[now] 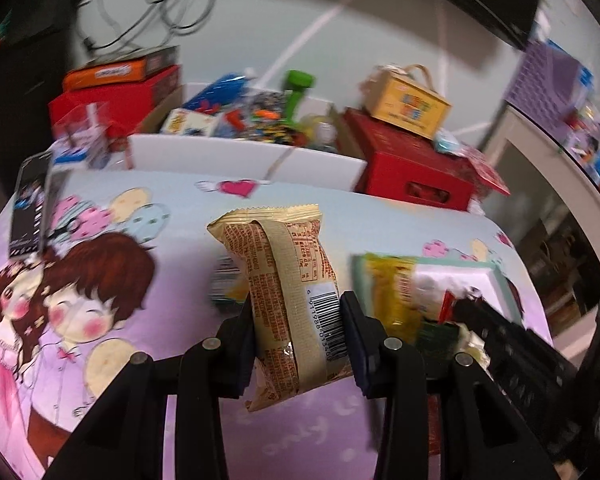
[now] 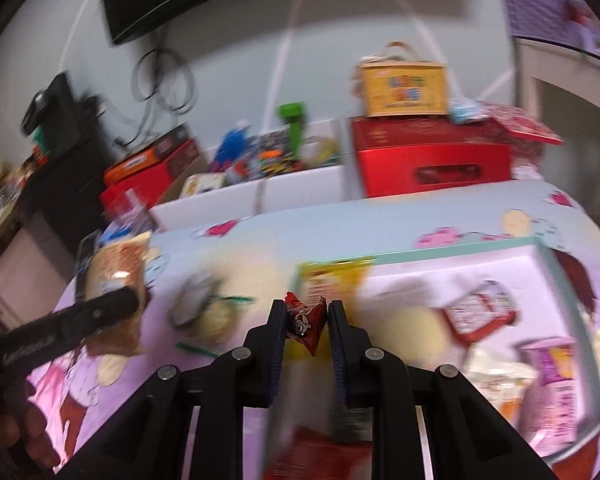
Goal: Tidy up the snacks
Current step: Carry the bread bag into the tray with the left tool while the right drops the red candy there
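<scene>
Transport step, both grippers loaded above the cartoon-print table cover (image 1: 172, 216). Left gripper (image 1: 298, 320): jaws partly closed, clamping a tan wrapped snack pack (image 1: 288, 292) held upright clear of the surface. Right gripper (image 2: 303, 320): jaws fully closed on a small red snack packet (image 2: 302, 322). Next move, as judged: carry each item over the white tray (image 2: 540, 256), lower, then release inside its rim.

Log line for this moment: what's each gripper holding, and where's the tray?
left gripper: shut on tan snack packet | right gripper: shut on small red snack packet | white tray: on tablecloth, snacks inside
</scene>
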Demonstrator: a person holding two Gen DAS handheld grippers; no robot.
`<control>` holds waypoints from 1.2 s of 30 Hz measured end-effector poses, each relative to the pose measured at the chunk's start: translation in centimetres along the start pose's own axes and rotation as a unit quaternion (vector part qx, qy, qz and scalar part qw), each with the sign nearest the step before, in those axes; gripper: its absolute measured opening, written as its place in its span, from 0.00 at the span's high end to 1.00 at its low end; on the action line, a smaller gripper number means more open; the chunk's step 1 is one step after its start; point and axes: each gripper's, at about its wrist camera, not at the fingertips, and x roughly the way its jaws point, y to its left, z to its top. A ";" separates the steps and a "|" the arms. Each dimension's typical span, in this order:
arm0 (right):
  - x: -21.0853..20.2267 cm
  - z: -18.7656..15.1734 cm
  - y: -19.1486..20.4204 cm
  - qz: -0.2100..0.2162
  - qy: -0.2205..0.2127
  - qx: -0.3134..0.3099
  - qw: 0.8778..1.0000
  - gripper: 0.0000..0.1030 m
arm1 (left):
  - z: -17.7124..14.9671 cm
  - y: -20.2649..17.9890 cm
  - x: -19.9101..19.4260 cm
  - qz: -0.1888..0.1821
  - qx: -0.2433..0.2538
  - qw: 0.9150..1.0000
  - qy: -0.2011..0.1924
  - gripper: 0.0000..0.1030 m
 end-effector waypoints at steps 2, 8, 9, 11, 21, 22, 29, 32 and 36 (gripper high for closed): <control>-0.9 0.3 -2.3 -0.017 -0.009 0.025 1.000 0.78 | -0.2 -1.6 0.2 -0.012 0.018 1.000 0.004 0.60; -3.4 0.5 -7.3 -0.054 -0.028 0.077 0.995 0.78 | -1.4 -6.1 1.2 -0.042 0.066 0.997 0.022 0.60; -3.7 0.4 -8.0 -0.060 -0.031 0.083 0.994 0.78 | -1.7 -6.9 1.4 -0.047 0.076 0.996 0.025 0.60; -4.3 0.3 -9.2 -0.068 -0.034 0.096 0.992 0.78 | -2.2 -8.2 1.8 -0.055 0.091 0.994 0.031 0.60; -4.7 -0.5 -12.2 -0.080 -0.023 0.128 0.988 0.78 | -4.1 -9.7 4.4 -0.042 0.113 0.991 0.066 0.60; -4.3 -0.6 -12.3 -0.079 -0.019 0.128 0.988 0.78 | -4.1 -9.7 4.7 -0.041 0.113 0.990 0.068 0.60; -2.4 -1.3 -12.8 -0.072 0.011 0.141 0.987 0.78 | -4.8 -9.9 6.0 -0.041 0.115 0.989 0.085 0.60; -2.2 -1.3 -12.6 -0.070 0.015 0.138 0.988 0.78 | -5.0 -10.1 6.0 -0.044 0.119 0.988 0.087 0.60; -1.9 -1.4 -12.5 -0.069 0.020 0.136 0.988 0.78 | -5.1 -10.3 6.2 -0.049 0.118 0.988 0.092 0.60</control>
